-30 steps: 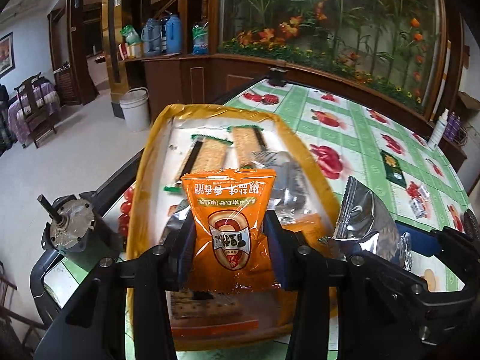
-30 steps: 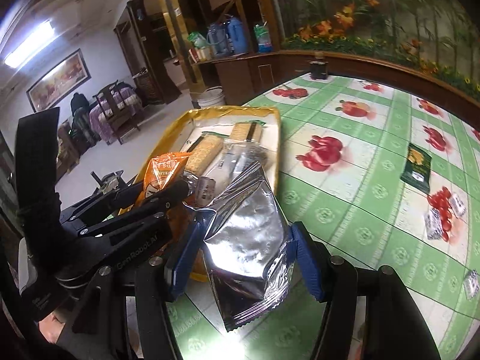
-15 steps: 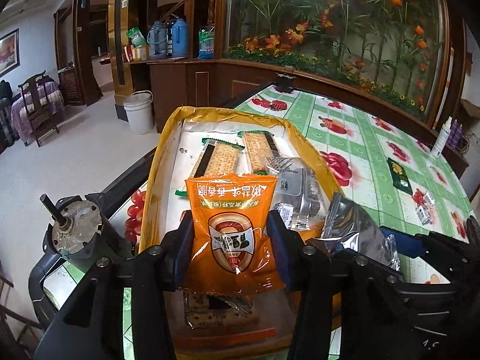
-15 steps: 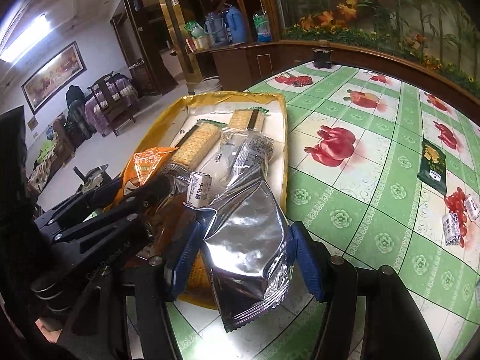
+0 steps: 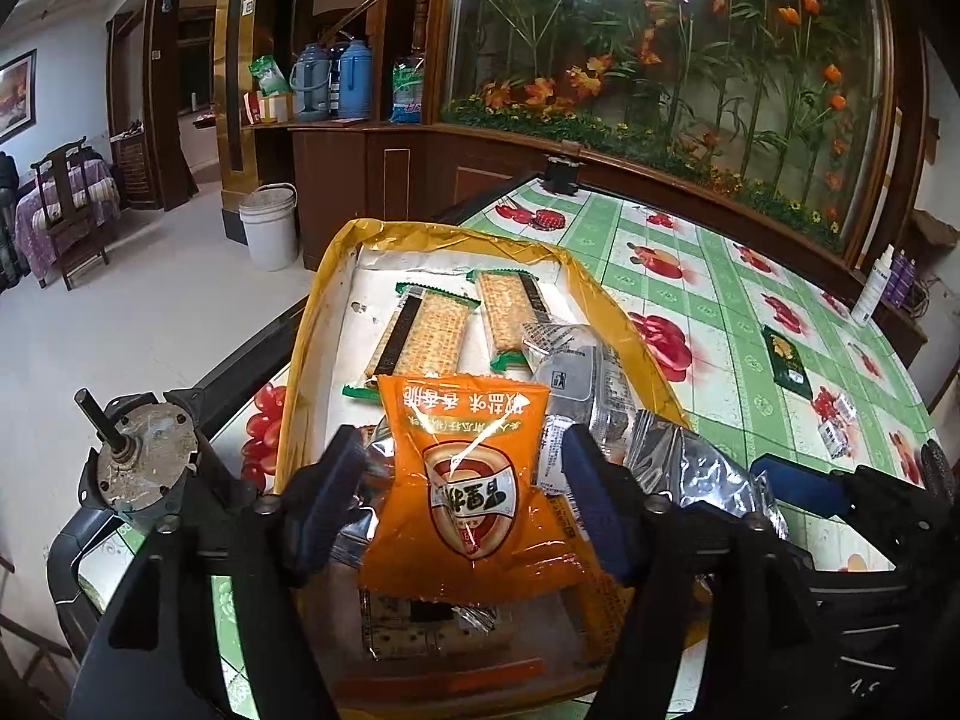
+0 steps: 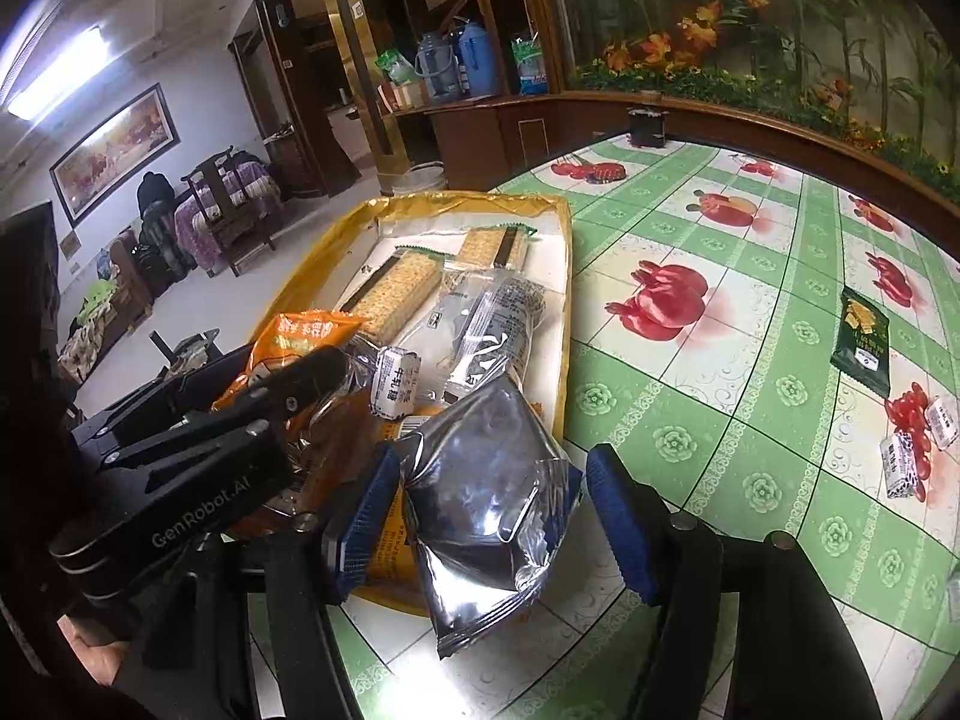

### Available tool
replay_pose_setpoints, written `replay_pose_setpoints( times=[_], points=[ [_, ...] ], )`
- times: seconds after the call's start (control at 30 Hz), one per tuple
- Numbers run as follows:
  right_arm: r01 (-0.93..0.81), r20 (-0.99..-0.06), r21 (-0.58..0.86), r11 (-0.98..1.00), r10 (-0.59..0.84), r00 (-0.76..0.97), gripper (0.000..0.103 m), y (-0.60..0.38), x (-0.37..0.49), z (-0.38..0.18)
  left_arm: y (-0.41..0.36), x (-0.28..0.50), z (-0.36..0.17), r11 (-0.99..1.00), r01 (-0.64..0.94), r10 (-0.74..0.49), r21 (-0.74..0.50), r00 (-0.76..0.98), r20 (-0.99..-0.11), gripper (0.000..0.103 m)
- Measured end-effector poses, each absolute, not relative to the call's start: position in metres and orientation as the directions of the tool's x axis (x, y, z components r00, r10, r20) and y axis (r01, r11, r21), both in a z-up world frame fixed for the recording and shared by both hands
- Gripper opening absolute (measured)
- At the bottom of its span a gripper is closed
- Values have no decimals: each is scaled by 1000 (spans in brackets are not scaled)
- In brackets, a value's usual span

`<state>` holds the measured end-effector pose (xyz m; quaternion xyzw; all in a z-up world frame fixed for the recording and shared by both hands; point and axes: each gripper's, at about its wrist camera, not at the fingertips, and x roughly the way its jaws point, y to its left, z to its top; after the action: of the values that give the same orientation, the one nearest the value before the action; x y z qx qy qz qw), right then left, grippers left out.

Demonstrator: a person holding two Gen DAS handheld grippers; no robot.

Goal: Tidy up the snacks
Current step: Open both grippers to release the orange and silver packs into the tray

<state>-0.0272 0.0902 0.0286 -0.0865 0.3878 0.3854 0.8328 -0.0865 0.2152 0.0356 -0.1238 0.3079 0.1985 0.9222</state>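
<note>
Setting: a table covered by a green checked cloth printed with red fruit is seen, backed by a glass case of orange flowers; a pale floor, a white bucket and dark wood cabinets are seen beyond.
Tray: a yellow-rimmed tray is set at the table's left edge, with two cracker packs lying flat at its far end and clear-wrapped packets heaped nearer.
Left gripper: an orange snack bag is framed between the fingers over the near part of the tray; the jaws have just been opening, and a gap is seen on each side of the bag, so it is judged released.
Right gripper: a silver foil pouch lies between the fingers, overhanging the tray's near right corner; these jaws have also just been opening, and the right pad stands clear, though contact at the left pad cannot be told for sure.
Step in hand: both packets are judged to be in the course of being set down in the tray.
Doing it well: the pouch should be nudged fully inside the rim before withdrawal, since it could slide onto the table; both grippers should be drawn straight back so that no wrapper is dragged.
Left to do: a dark green packet and small wrapped sweets remain on the cloth, well apart from the tray.
</note>
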Motion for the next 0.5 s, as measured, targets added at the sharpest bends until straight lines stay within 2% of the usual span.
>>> replay_pose_setpoints(
  times=[0.5],
  points=[
    [-670,-658,246,701,628,415,67,57,-19,51,209,-98,55,894,-426,277,-138,768,-577,69]
  ],
)
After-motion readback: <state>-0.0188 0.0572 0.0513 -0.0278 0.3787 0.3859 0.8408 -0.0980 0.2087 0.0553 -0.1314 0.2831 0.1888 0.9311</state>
